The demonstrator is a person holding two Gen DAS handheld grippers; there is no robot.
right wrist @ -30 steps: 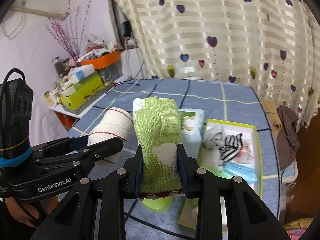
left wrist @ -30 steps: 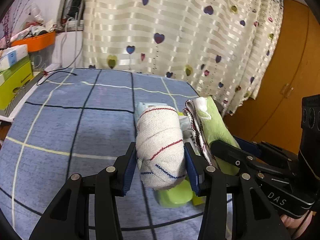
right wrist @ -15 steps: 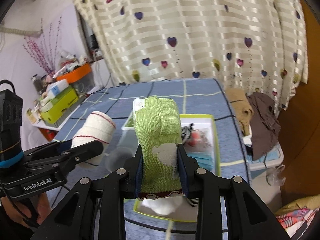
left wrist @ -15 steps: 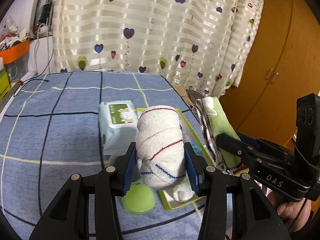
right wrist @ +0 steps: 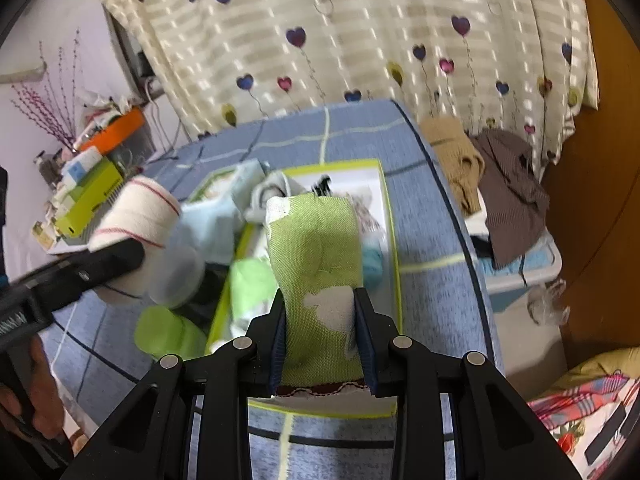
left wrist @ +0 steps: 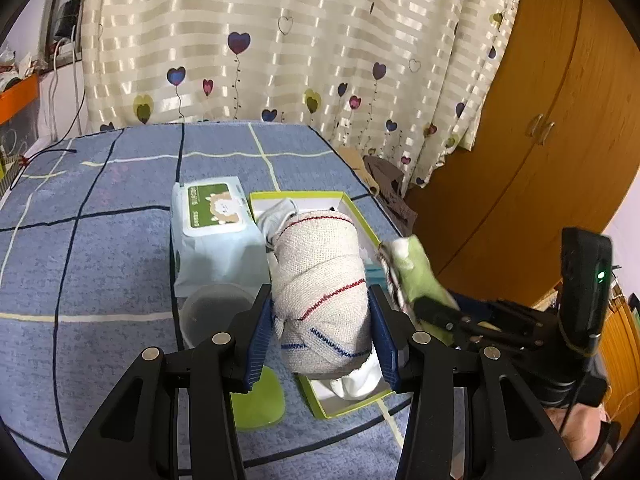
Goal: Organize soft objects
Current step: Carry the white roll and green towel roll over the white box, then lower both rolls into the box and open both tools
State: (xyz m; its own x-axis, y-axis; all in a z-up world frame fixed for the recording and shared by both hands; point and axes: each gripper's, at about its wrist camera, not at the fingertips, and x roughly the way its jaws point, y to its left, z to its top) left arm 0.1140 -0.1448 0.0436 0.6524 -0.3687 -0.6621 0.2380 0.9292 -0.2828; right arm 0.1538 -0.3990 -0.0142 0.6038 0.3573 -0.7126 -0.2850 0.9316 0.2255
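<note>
We carry a rolled white towel (left wrist: 322,296) clamped in our left gripper (left wrist: 322,318) and a folded green cloth (right wrist: 316,280) pinched in our right gripper (right wrist: 320,344). Both bundles stand up along the fingers, over the green-rimmed tray (left wrist: 362,224) lying straight ahead and below, beside the wipes pack (left wrist: 216,232); the right gripper looks nearer its middle, so we judge it lowers first

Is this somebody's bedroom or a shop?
Most likely a bedroom at home. There's a heart-patterned curtain, a wooden wardrobe, and clothes piled on a bin beside a bed-like surface under a blue checked cover.
</note>
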